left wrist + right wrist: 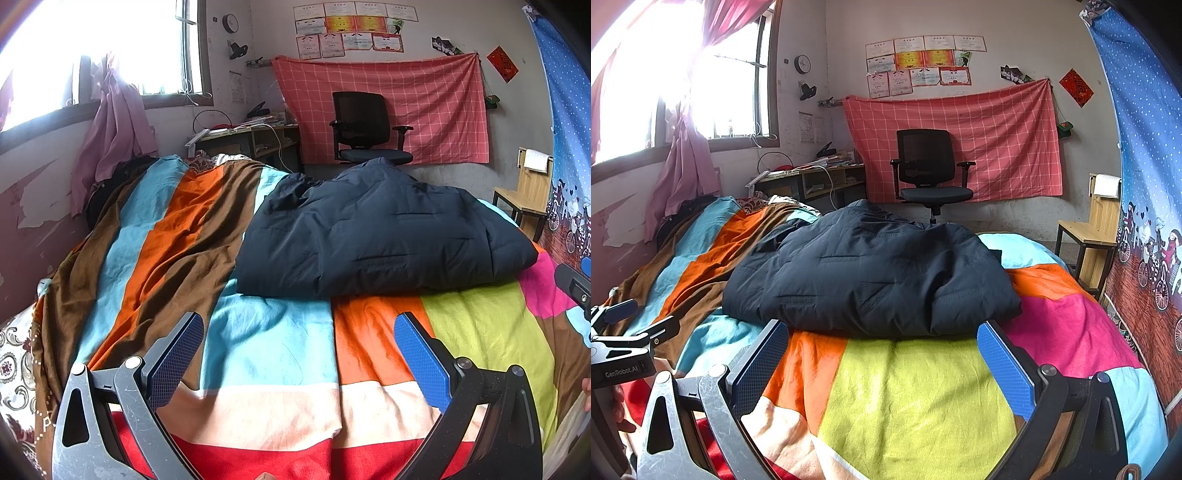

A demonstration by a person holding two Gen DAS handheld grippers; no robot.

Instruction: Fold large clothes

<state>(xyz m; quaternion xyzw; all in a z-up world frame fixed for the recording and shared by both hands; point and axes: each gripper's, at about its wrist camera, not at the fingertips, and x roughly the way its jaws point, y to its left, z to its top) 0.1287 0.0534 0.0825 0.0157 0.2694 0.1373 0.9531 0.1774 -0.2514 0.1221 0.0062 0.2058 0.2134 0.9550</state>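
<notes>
1. On the bed, over the striped colourful cover (273, 354), lies a dark navy padded jacket (380, 236), folded into a thick bundle; its sleeves and collar are tucked out of sight.
2. Left gripper (299, 343) hangs above the cover in front of the jacket, its blue pads wide apart, holding nothing.
3. Right gripper (881, 350) is also spread wide and empty, close before the near edge of the jacket (871, 273).
4. Far side of the jacket hides the foot of the office chair (365, 129).
5. Window glare washes out the upper left, so nothing can be read there.
</notes>
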